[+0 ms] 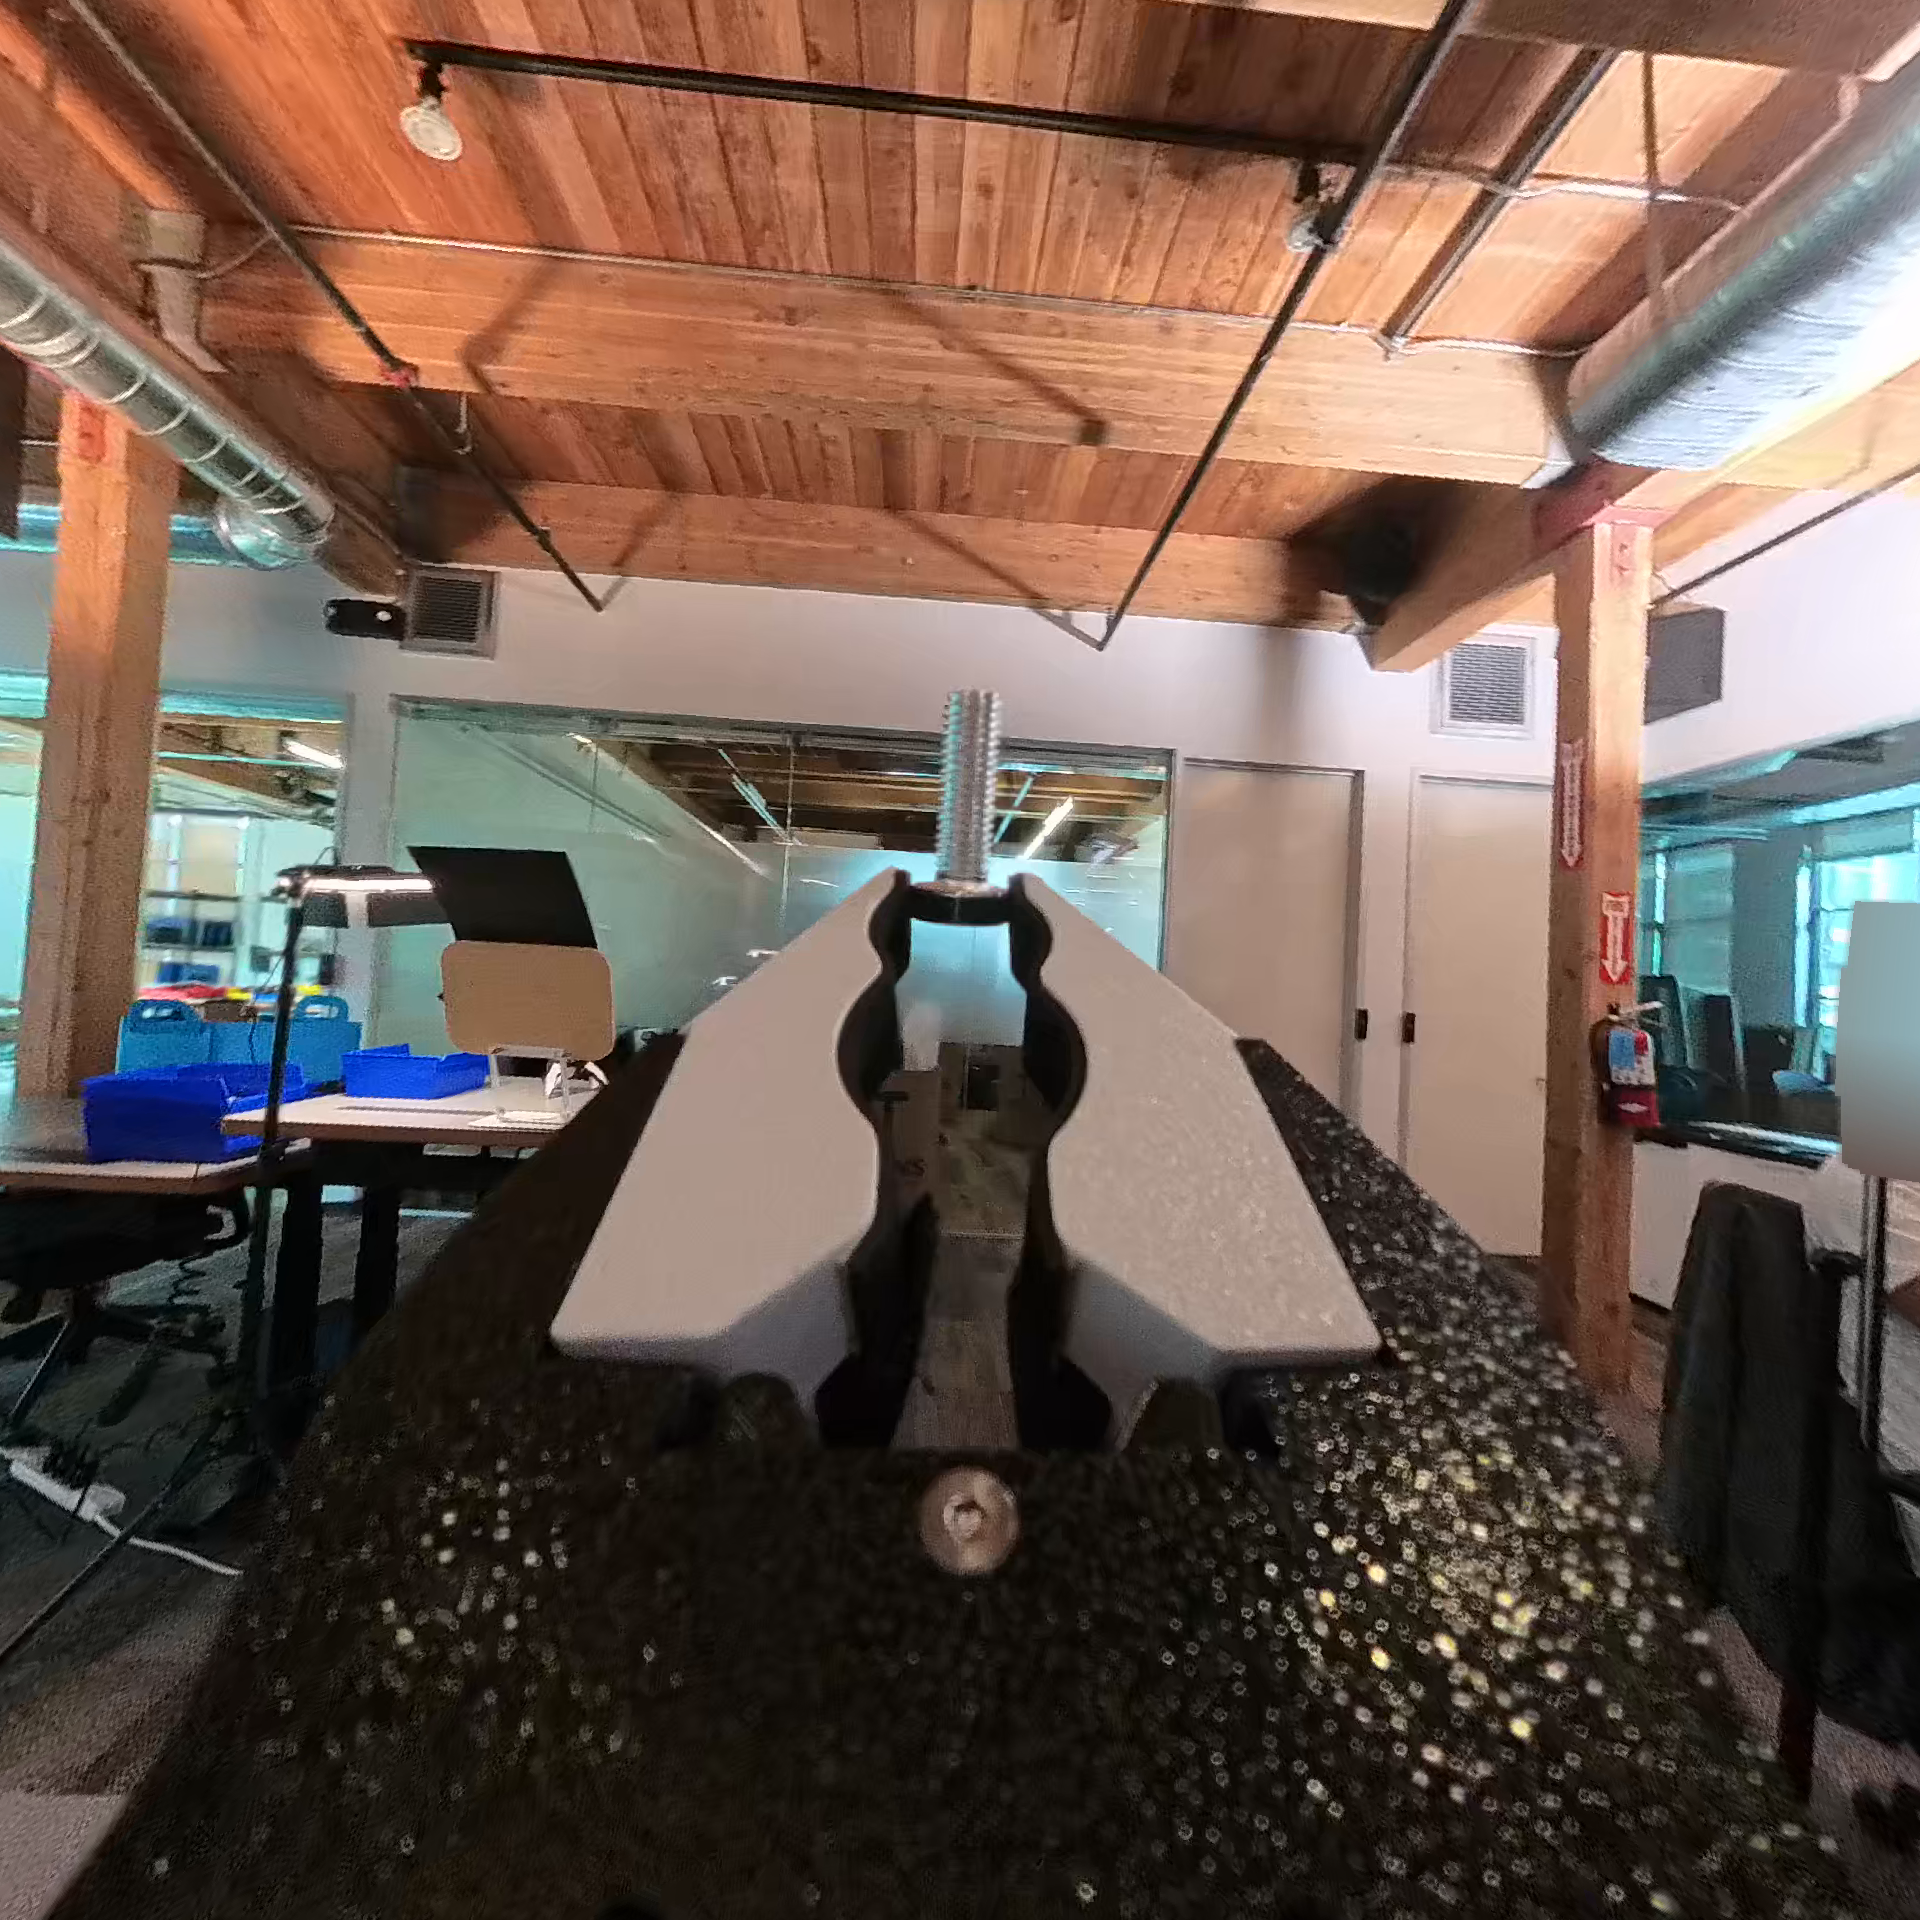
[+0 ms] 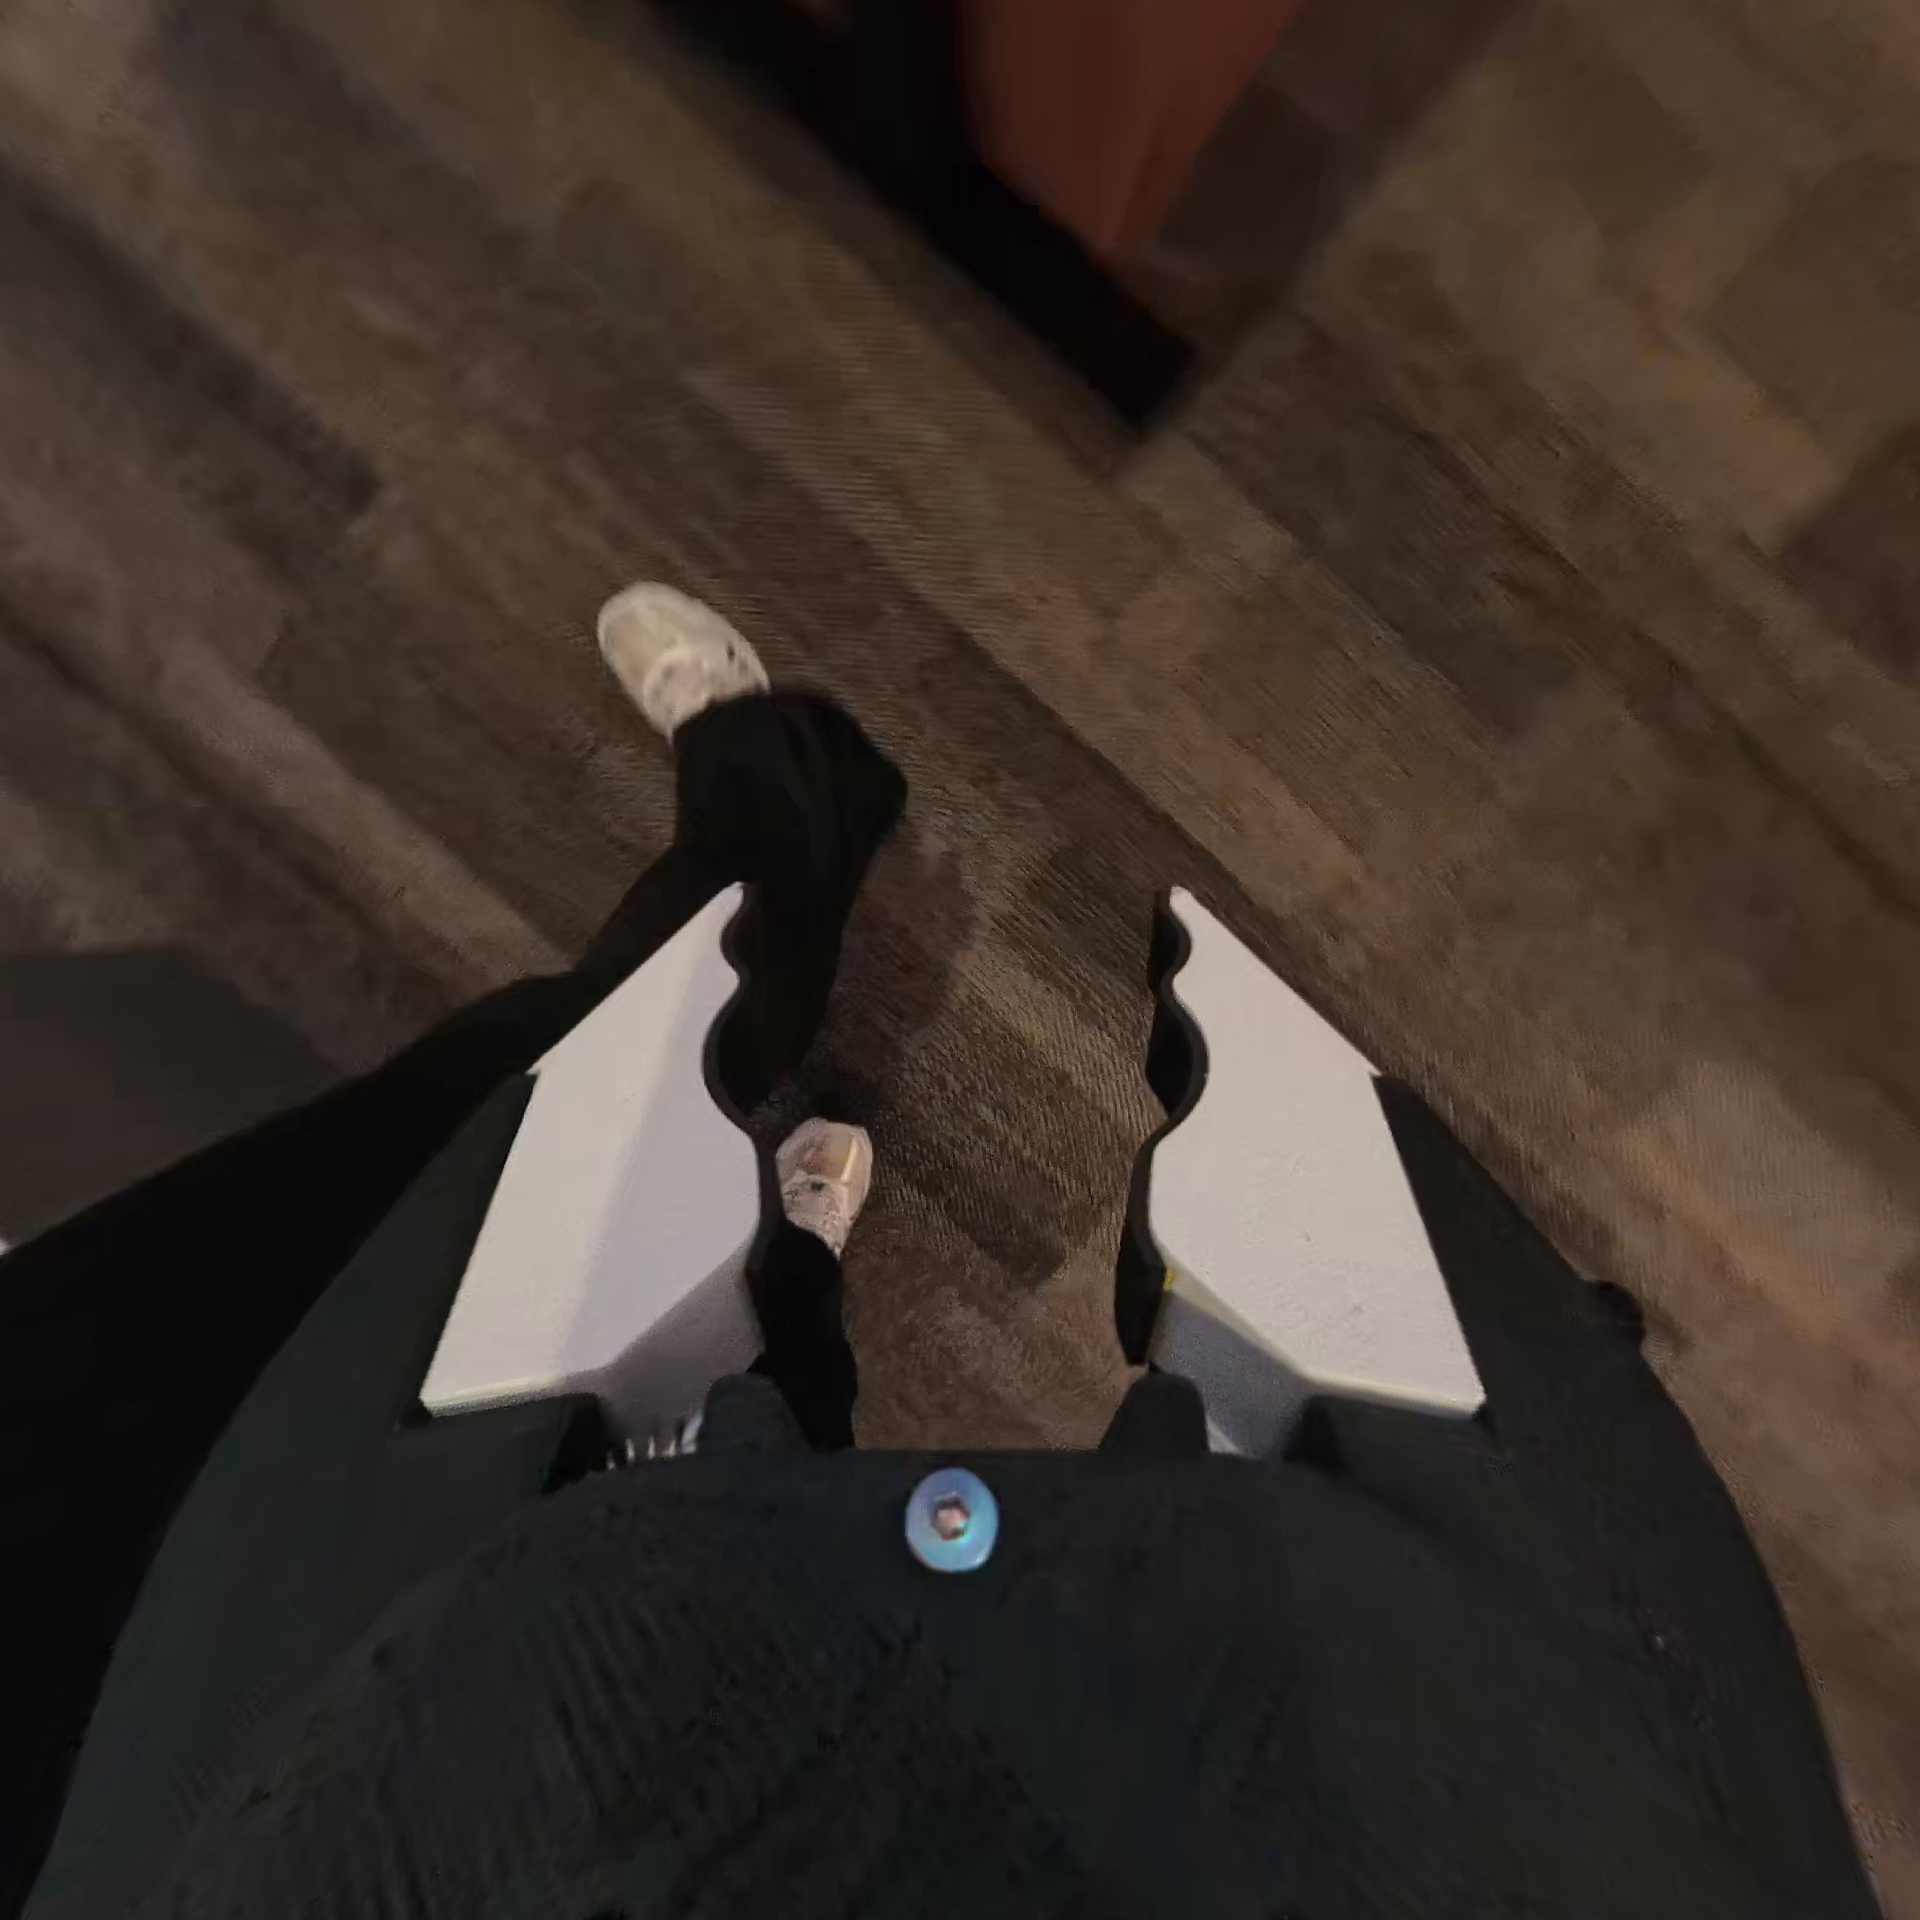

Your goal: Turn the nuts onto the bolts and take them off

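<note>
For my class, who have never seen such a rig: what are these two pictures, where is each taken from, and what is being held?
A person holds a two-finger gripper in each hand, each with a camera looking along its fingers. The left view faces across an office: the left gripper pinches the head of a bolt, threads upright, no nut on it. The right view looks down at carpet and the person's shoes: the right gripper is open and empty. No work surface lies under either gripper.

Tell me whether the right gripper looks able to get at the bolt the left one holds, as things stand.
Probably not yet. The right gripper is open and empty but points down at the carpet, while the left gripper holds the bolt upright; it would need raising and turning first.
</note>
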The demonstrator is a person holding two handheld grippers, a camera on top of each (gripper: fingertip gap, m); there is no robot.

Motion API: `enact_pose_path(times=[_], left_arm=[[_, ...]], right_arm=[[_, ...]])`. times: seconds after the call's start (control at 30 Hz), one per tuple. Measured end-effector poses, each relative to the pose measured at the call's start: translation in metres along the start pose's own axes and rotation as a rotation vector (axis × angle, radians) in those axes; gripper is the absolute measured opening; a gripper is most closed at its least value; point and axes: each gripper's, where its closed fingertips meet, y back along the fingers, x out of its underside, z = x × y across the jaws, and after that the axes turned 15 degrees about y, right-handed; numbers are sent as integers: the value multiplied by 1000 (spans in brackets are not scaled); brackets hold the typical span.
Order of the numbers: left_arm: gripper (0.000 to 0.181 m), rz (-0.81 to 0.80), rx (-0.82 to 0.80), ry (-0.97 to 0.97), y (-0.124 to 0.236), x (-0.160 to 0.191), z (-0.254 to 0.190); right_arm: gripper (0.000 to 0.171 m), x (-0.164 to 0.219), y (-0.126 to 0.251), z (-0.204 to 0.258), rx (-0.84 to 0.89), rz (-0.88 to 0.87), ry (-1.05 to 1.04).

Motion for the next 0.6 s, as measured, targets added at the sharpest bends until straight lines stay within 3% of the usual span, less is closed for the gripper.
enact_pose_path(times=[0.13, 0.23, 0.33, 0.47, 0.6], left_arm=[[16, -60, -80, 48, -39, 38, -13], [16, -143, -182, 32, -61, 47, -19], [16, -121, -248, -51, -82, 56, -30], [16, -111, -386, -256, -78, 48, -38], [16, -142, -546, -391, -63, 41, -23]], right_arm=[[71, -122, -70, 61, -215, 5, 347], [70, -213, -107, 116, -379, 30, 629], [67, -301, -140, 178, -489, 15, 855], [67, -396, -186, 276, -601, 14, 1025], [66, -468, -227, 387, -660, 1, 1150]])
